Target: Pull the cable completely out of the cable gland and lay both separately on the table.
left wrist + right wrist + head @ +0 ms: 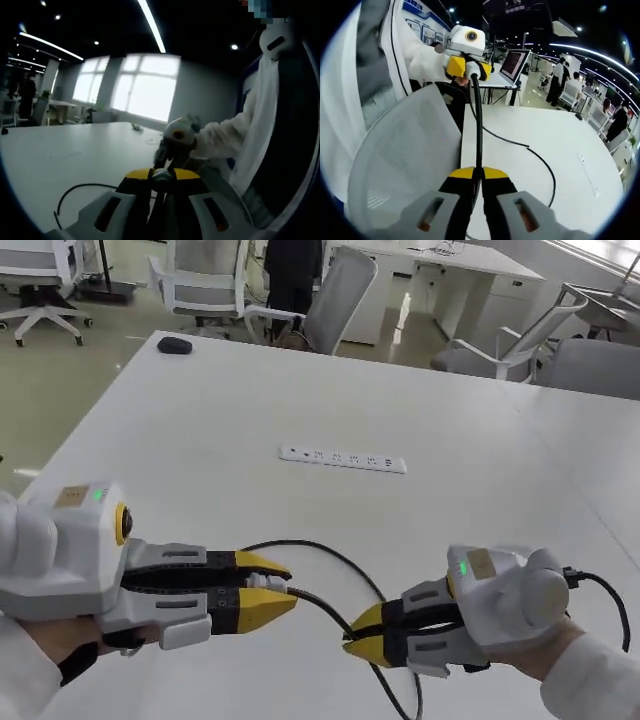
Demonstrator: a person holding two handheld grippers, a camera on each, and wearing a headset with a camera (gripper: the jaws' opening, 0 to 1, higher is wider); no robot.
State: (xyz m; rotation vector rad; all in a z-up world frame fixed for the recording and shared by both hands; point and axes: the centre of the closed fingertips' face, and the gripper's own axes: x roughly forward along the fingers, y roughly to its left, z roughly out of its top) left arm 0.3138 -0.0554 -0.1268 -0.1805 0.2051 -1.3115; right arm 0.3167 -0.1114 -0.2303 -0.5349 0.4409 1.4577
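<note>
Left gripper point(284, 585) held level above table point(250, 390), jaws clamped on cable gland point(471, 74); right gripper point(352, 638) faces it, pinching black cable point(338, 560). Gland small, indistinct.

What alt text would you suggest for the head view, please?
The left gripper and right gripper face each other over a white table, jaws shut on a black cable running between them. A white power strip lies beyond.

We see the black cable point(478, 120) running nearly straight through the air between the left gripper point(288, 584) and the right gripper point(352, 633). Its slack loops over the white table point(300, 390). The small pale gland point(471, 76) sits on the cable, pinched at the left gripper's tips.
</note>
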